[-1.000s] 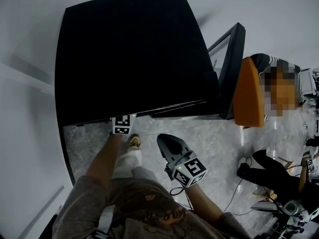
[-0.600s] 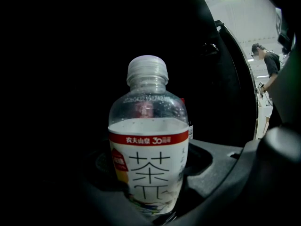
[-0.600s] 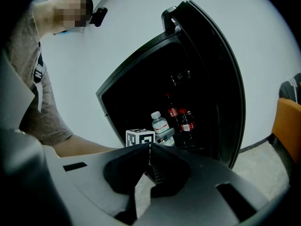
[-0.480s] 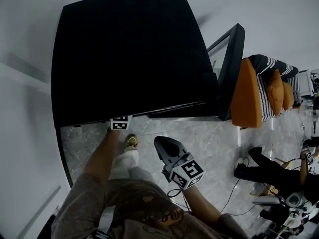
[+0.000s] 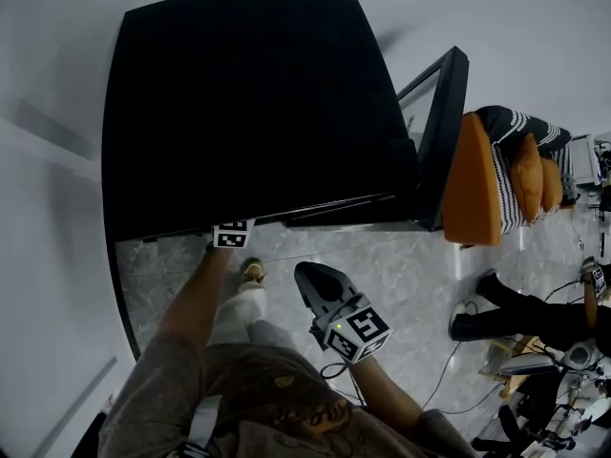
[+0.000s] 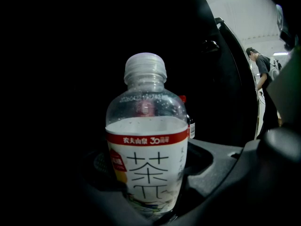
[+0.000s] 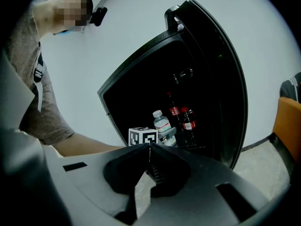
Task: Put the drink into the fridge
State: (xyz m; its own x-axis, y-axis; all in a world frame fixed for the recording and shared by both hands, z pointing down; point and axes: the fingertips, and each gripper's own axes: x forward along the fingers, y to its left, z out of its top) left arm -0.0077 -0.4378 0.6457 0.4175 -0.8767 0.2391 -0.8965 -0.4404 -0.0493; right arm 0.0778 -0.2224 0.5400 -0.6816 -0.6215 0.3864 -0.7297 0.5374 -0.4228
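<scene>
while the fridge (image 5: 248, 103) stands with its door (image 5: 441, 132) swung open to the right, which step is shown? — student

placement, near its end. the left gripper (image 7: 168, 136) reaches into the dark cabinet, its jaws set wide and pinching the drink (image 6: 146, 164), a white-labelled tea bottle held upright with its cap on. two cola bottles (image 7: 188, 120) stand just behind it. — tutor

and the other tool? — student

the right gripper (image 7: 149, 150) hangs outside the cabinet, in front of the opening, with its jaws pressed together on nothing. it plays no part in this step. — tutor

is the drink already standing on the shelf? — student

no view shows its base, so that cannot be told. judged from the grip, the drink is inside the fridge but not yet released. — tutor

what does the next move call for? — student

probably lowering until the base bears on the shelf, clear of the cola bottles. the jaws would then open and the left gripper draw straight back, so that the pads do not tip the drink. the door is yet to be shut, likely a job for the free right gripper. — tutor
</scene>
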